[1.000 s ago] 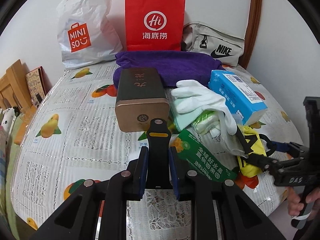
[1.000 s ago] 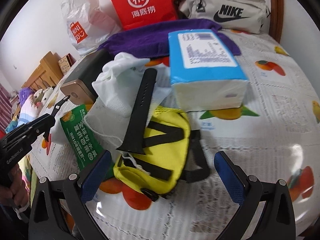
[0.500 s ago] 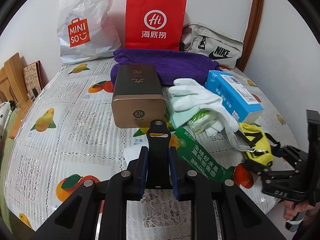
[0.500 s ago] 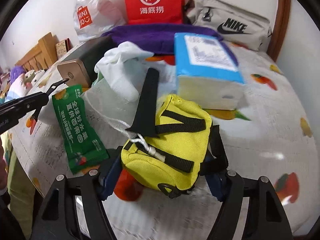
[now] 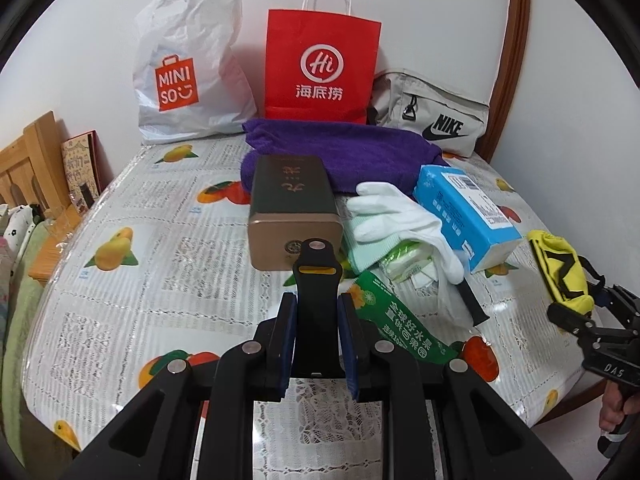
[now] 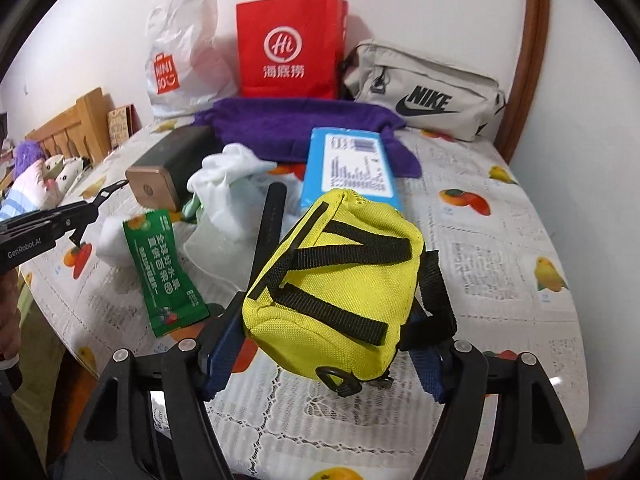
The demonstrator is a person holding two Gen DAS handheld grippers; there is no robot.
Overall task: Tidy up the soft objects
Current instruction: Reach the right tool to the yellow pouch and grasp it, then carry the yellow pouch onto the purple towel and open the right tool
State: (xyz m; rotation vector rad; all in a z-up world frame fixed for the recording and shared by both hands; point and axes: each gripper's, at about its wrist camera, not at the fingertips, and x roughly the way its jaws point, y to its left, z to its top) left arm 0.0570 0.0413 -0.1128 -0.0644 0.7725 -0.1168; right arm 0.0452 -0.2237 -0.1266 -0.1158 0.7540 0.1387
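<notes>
My right gripper (image 6: 326,346) is shut on a yellow pouch with black straps (image 6: 340,288) and holds it tilted above the fruit-print tablecloth (image 6: 500,264). In the left wrist view the same pouch (image 5: 560,264) hangs at the right edge in that gripper (image 5: 576,312). My left gripper (image 5: 316,308) is shut on a black strap with a yellow slot (image 5: 316,276), which stands up between its blue pads. A second black strap (image 6: 272,220) lies on the table behind the pouch. White gloves (image 5: 392,216), a purple towel (image 5: 340,152) and a blue tissue pack (image 5: 464,208) lie mid-table.
A gold and dark tin box (image 5: 294,208) lies ahead of the left gripper, with a green snack packet (image 5: 400,332) to its right. A white Miniso bag (image 5: 188,80), a red paper bag (image 5: 320,68) and a grey Nike bag (image 5: 436,124) line the wall. A wooden headboard (image 5: 24,168) stands left.
The right gripper closed on the yellow pouch and lifted it off the table, away from the second black strap. The left gripper kept its hold on its strap and barely moved.
</notes>
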